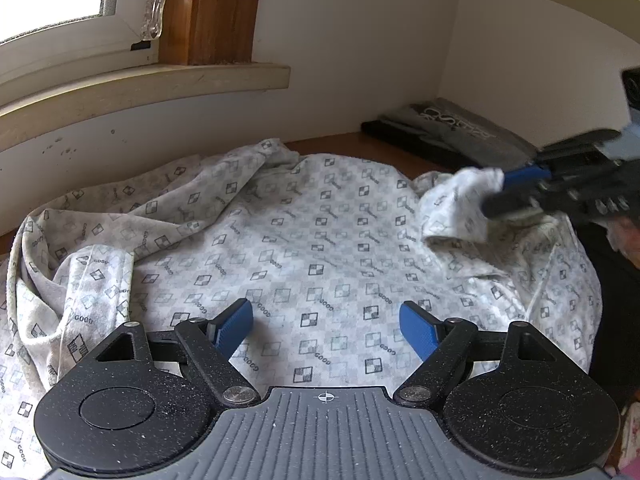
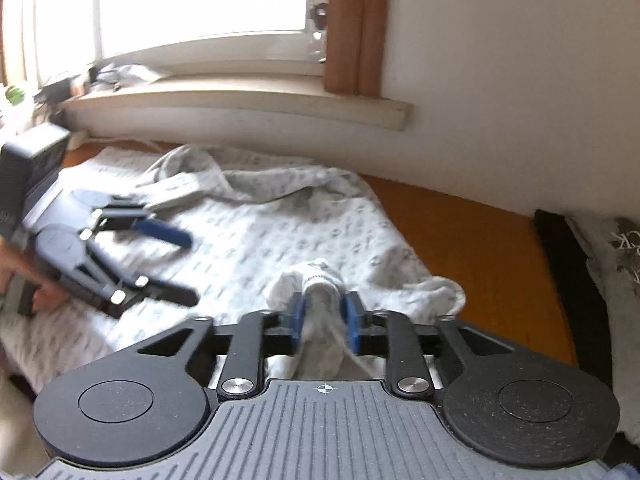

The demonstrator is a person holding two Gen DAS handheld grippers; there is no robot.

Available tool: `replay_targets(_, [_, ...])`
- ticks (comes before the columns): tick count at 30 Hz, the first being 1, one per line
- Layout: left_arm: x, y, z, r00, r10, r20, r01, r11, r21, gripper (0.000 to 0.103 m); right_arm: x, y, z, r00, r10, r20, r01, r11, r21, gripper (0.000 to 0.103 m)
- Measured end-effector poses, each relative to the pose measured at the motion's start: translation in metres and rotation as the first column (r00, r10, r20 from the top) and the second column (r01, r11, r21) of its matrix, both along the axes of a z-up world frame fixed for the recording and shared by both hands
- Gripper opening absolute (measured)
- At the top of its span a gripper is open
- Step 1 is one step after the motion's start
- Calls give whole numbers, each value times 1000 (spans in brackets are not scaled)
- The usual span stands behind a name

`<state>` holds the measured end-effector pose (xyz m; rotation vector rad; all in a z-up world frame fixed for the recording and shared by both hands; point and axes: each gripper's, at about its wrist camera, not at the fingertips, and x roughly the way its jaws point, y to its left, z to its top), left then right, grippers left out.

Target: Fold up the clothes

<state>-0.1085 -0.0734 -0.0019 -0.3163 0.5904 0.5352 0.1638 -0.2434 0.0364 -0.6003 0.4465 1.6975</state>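
Cloth bunched between the right gripper's [image 2: 323, 316] closed pads: a sleeve end of the patterned shirt [image 1: 312, 248], spread on the wooden table [image 2: 472, 232]. Left gripper [image 1: 326, 330] hovered wide open, empty (best pinning the body while the sleeve crossed flat).

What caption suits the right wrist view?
Right hand-held gripper pinches a bunched fold of patterned shirt beneath a window.

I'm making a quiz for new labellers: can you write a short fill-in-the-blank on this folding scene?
1. The right tool is shut on a bunch of the patterned ____.
2. The left tool hangs ____ over the shirt, holding nothing.
3. The folded grey garment lies against the ____.

Missing words: shirt; open; wall
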Motion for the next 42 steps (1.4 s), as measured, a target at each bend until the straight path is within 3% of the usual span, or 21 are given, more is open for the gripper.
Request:
replay_targets(7, [0,0,1,1000,-2,2,2,1000,-4,84,51,-30,16,987,-161,2,161,984,72,43])
replay_targets(9, [0,0,1,1000,-5,2,5,1000,-5,86,48,-27,7,988,-151,42,149,987,54,44])
replay_targets(14, [0,0,1,1000,-6,4,6,1000,-5,86,38,-17,-15,983,-118,143,118,993,4,61])
replay_targets(19, [-3,1,2,1000,1,28,-1,1000,-12,86,27,-7,-37,967,-78,241,92,995,-48,61])
replay_targets(21, [-4,0,3,999,9,38,-9,1000,-4,86,35,-1,-41,963,-127,236,140,989,-41,53])
replay_targets(22, [-6,-1,4,999,13,47,-13,1000,5,86,39,3,-43,960,-152,233,165,986,-37,33])
replay_targets(24, [-8,-3,6,997,26,66,-27,999,21,86,47,9,-46,953,-203,227,214,976,-29,10])
replay_targets(26, [-9,-3,7,997,40,72,-42,999,26,86,60,4,-35,905,-344,252,335,939,79,9])
replay_targets(28, [-10,-4,8,996,54,77,-57,998,29,86,86,-11,-16,874,-469,126,453,881,136,10])
replay_targets(29, [-9,-3,7,995,58,75,-60,998,20,86,91,-13,-20,866,-482,128,472,875,106,10])
replay_targets(30, [-9,-3,7,996,61,72,-62,998,13,86,96,-15,-25,859,-494,135,488,870,73,11])
replay_targets(33, [-5,-4,6,997,62,49,-62,998,14,86,98,-12,-56,879,-439,184,457,887,-70,20])
replay_targets(35, [-3,-4,5,997,62,38,-62,998,11,87,101,-22,-50,889,-439,134,448,893,-47,36])
replay_targets(36, [-3,-3,4,998,61,33,-62,998,5,87,103,-28,-44,893,-438,103,444,896,-34,51])
replay_targets(37, [-2,-2,3,998,61,27,-61,998,-1,87,105,-33,-38,896,-437,71,440,898,-22,56])
replay_targets(42, [2,-1,0,998,57,6,-57,998,-7,88,111,-51,-8,897,-438,-62,442,895,62,55])
